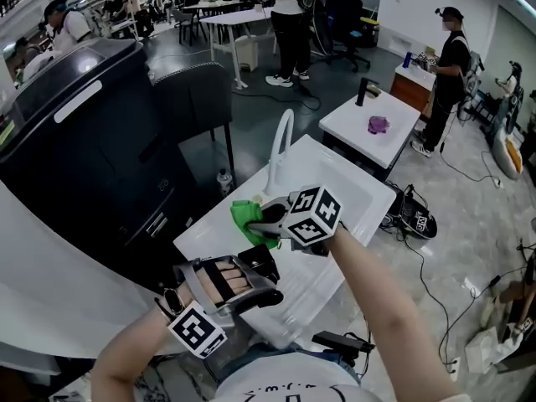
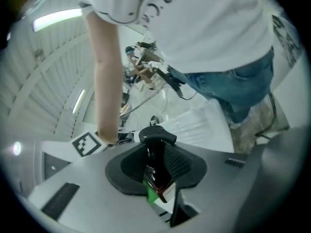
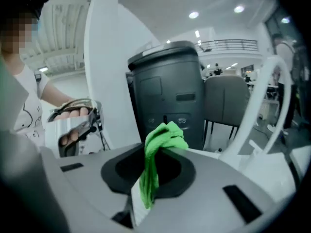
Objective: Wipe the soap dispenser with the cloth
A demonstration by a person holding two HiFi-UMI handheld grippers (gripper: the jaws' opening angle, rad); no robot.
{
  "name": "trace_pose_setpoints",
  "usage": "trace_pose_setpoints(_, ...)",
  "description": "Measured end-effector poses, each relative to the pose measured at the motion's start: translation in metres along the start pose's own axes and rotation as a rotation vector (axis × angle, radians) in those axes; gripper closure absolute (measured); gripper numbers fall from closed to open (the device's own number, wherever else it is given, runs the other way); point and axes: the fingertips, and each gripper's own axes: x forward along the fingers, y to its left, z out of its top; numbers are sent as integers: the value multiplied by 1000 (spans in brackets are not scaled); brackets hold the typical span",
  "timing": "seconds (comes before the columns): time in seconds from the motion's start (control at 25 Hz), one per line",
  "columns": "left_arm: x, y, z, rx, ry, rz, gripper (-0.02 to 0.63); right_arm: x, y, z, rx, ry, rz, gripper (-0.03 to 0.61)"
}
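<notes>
left gripper (image 2: 158,155): clamped on soap dispenser (image 2: 156,178)
right gripper (image 3: 155,155): pinching cloth (image 3: 164,136)
progress: wiping apparently yet to do

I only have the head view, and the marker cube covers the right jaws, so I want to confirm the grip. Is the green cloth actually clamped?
Observer: Yes. In the right gripper view, the right gripper is shut on the green cloth, with a bunch sticking out past the jaws.
Operator: And the left one?
Observer: The left gripper is shut on the soap dispenser. It holds the brown body, with the black pump beyond the jaws.
</notes>
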Motion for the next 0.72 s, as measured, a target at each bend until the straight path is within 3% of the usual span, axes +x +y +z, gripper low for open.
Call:
trace_pose_setpoints(0.08,-14,19,-4,-191,-40,75,511,-12,-9,1,75,-100,-37,529)
trace_pose_setpoints(0.28,-46,65,-36,-649,-136,271,511,-22,-14,-20,211,-237,-83,529)
trace_pose_setpoints(0.4,-66,96,-51,-839,-227,393,515,-15,-7,-36,276,-287,-111,529)
trace_pose_setpoints(0.56,-78,119,-78,-1153,-289,492,518,9,12,-47,210,-257,-158,528)
trace_pose_setpoints(0.72,-78,131,-100,-1362,-328,550,520,11,27,-23,109,-366,-202,528)
